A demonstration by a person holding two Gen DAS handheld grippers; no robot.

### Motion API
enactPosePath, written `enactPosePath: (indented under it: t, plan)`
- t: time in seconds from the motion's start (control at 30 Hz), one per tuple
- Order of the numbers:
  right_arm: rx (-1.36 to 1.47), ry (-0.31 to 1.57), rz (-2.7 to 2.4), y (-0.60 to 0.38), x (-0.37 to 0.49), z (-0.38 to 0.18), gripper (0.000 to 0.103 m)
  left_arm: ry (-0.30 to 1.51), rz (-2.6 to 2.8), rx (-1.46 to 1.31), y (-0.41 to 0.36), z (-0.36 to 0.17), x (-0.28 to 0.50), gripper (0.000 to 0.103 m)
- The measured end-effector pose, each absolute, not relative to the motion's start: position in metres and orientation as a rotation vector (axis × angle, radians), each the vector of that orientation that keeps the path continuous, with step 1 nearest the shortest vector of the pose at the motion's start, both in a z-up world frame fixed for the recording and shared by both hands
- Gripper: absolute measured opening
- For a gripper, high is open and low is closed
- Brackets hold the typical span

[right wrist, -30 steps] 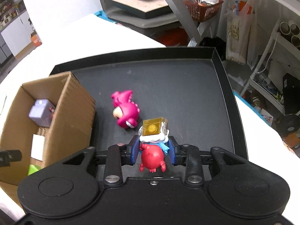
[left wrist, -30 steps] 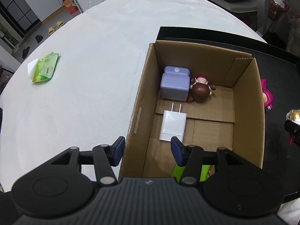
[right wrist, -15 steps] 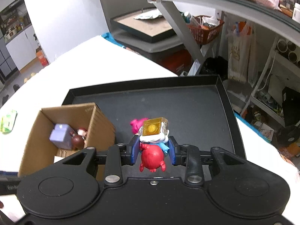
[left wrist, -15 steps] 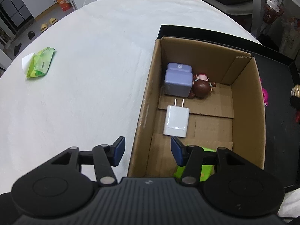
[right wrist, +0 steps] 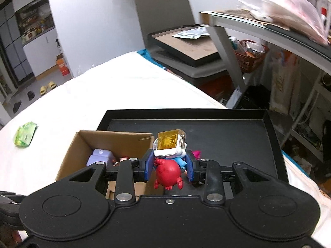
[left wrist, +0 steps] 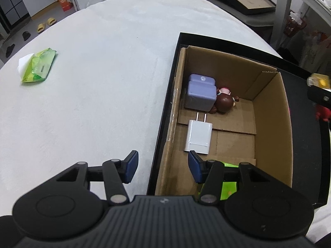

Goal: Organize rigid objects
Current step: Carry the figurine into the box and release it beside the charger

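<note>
My right gripper (right wrist: 169, 165) is shut on a red toy figure (right wrist: 168, 172) with a clear yellow cube on top, held in the air above the right wall of the cardboard box (right wrist: 115, 141). The box (left wrist: 271, 124) stands in a black tray (left wrist: 165, 111) and holds a lilac block (left wrist: 200, 94), a brown doll (left wrist: 225, 101), a white charger plug (left wrist: 199, 134) and a green item (left wrist: 228, 188). A pink toy (right wrist: 196, 152) peeks out behind the right fingers. My left gripper (left wrist: 163, 165) is open and empty, straddling the box's near left wall. The held toy (left wrist: 319, 80) shows at the right edge of the left wrist view.
A green wipes packet (left wrist: 38, 65) lies on the white table (left wrist: 93, 82) far to the left. The black tray floor (right wrist: 227, 132) stretches behind the box. A metal shelf frame (right wrist: 227, 39) and a second tray (right wrist: 186, 45) stand beyond the table.
My right gripper has risen and moved left with the red toy, from the tray floor to over the box's right wall. The left gripper has drawn back and left a little.
</note>
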State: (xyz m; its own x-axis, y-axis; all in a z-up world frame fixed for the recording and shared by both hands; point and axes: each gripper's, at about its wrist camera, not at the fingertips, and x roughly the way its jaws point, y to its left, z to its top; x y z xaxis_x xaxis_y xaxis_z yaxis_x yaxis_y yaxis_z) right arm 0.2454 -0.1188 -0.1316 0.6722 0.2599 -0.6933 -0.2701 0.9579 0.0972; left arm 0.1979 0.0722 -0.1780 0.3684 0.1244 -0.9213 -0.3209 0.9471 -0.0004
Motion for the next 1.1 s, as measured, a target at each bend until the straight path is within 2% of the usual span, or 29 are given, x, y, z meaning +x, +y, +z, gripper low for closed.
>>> enactPosePath:
  t: [0.17, 0.23, 0.3, 0.4, 0.5, 1.1]
  plan:
    - [-0.065, 0.778, 0.313, -0.097, 0.244, -0.136, 0.032, 1.151, 0.249, -0.216, 0.078, -0.183, 0.196, 0.047]
    - [-0.086, 0.773, 0.315, -0.089, 0.244, -0.138, 0.032, 1.145, 0.242, -0.223, 0.081, -0.185, 0.195, 0.042]
    - [-0.106, 0.770, 0.321, -0.082, 0.244, -0.141, 0.032, 1.149, 0.230, -0.238, 0.084, -0.188, 0.195, 0.030]
    - [-0.134, 0.768, 0.318, -0.072, 0.245, -0.144, 0.032, 1.153, 0.213, -0.268, 0.090, -0.192, 0.195, 0.018]
    - [-0.159, 0.763, 0.318, -0.062, 0.246, -0.145, 0.032, 1.152, 0.197, -0.278, 0.091, -0.194, 0.195, 0.013]
    - [-0.420, 0.742, 0.231, -0.010, 0.252, -0.177, 0.032, 1.166, 0.148, -0.328, 0.105, -0.196, 0.198, 0.013]
